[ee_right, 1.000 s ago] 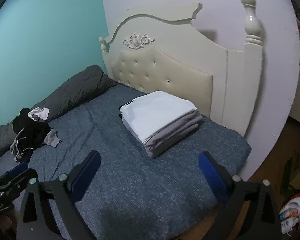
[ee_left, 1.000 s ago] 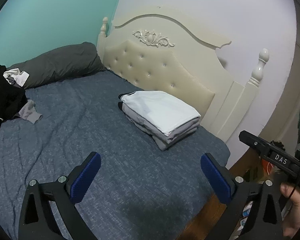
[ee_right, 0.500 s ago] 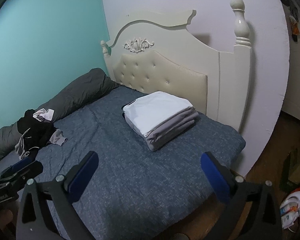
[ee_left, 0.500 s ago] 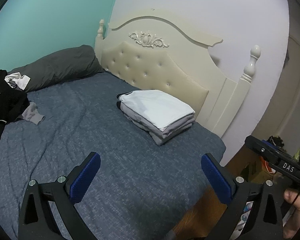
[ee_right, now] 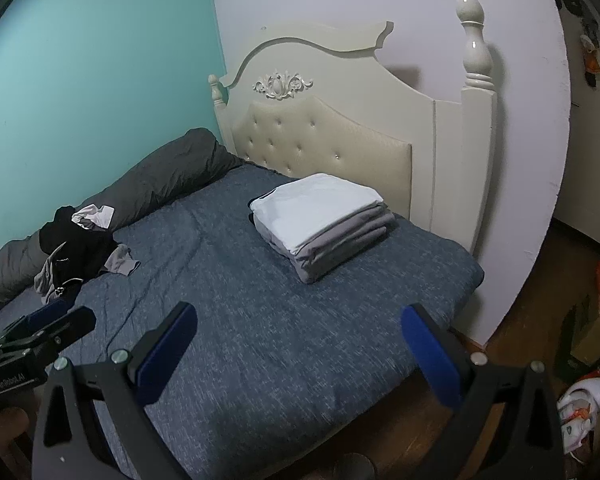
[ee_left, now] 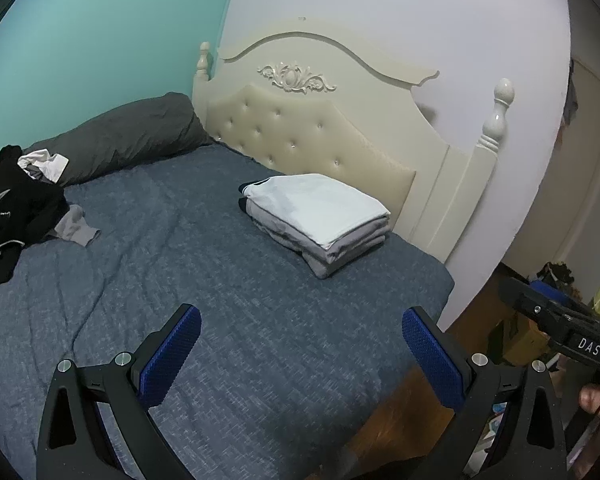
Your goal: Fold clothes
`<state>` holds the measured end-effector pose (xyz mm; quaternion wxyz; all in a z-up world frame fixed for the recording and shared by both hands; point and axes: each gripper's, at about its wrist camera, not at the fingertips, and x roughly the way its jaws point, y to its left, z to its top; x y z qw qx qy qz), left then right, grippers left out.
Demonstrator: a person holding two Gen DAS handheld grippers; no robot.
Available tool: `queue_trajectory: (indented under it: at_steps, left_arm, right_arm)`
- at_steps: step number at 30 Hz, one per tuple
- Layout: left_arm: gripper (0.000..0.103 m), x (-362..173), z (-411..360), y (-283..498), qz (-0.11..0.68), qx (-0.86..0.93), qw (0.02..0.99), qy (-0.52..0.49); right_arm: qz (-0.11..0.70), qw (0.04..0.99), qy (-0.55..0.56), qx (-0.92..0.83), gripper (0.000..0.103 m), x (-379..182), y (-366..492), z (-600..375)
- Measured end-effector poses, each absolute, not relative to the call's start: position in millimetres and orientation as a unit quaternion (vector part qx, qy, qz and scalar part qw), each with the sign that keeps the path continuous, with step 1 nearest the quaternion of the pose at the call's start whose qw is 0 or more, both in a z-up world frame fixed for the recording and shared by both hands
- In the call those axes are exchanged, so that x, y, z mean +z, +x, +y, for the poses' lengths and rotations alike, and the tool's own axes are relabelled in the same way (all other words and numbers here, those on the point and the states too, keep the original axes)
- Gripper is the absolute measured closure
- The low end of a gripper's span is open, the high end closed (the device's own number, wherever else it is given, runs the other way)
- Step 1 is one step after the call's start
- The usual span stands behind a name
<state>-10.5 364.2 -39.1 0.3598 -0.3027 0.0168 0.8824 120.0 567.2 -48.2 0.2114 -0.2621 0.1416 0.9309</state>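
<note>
Blue ribbed pads line both sets of jaws, and both are spread wide with nothing between them: the left gripper (ee_left: 300,344) and the right gripper (ee_right: 298,340) hang above the near part of the bed (ee_left: 228,320), side by side.

Beyond them a folded stack (ee_left: 320,220) sits just beside the headboard (ee_left: 300,136), white on top, grey below. The unfolded pile (ee_left: 16,208), mostly black with grey and white bits, lies well apart at the far left, against a dark bolster (ee_left: 132,136).

Judging from this, the next job is fetching a garment from that pile. The likely trouble: the clothes are tangled, so one pinch could drag several along (or take only a sleeve). A careless sweep back could also nudge the stack out of square.

How many garments the pile holds cannot be told. The person shows only as a bit of hand (ee_left: 598,400) at the frame edge, and the floor clutter is too blurred to name.
</note>
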Motion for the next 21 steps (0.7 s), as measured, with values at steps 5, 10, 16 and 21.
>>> queue_trajectory:
  at_steps: [5, 10, 16, 21]
  left_arm:
    - [0.000, -39.7, 362.0, -5.2, 0.020, 0.883, 0.358, -0.304]
    - [0.000, -42.6, 362.5, 2.2, 0.031, 0.884, 0.357, -0.300]
    - [0.000, -47.0, 360.1, 6.8, 0.034, 0.885, 0.353, -0.300]
    - [0.000, -48.9, 358.9, 11.1, 0.037, 0.887, 0.351, -0.297]
  right_arm:
    - [0.143, 0.209, -0.266, 0.930, 0.000, -53.0, 126.5, 563.7]
    - [0.146, 0.205, -0.268, 0.930, 0.000, -56.3, 130.4, 560.3]
    - [0.149, 0.203, -0.268, 0.930, 0.000, -57.6, 133.3, 558.9]
    - [0.150, 0.201, -0.269, 0.930, 0.000, -58.4, 133.7, 557.8]
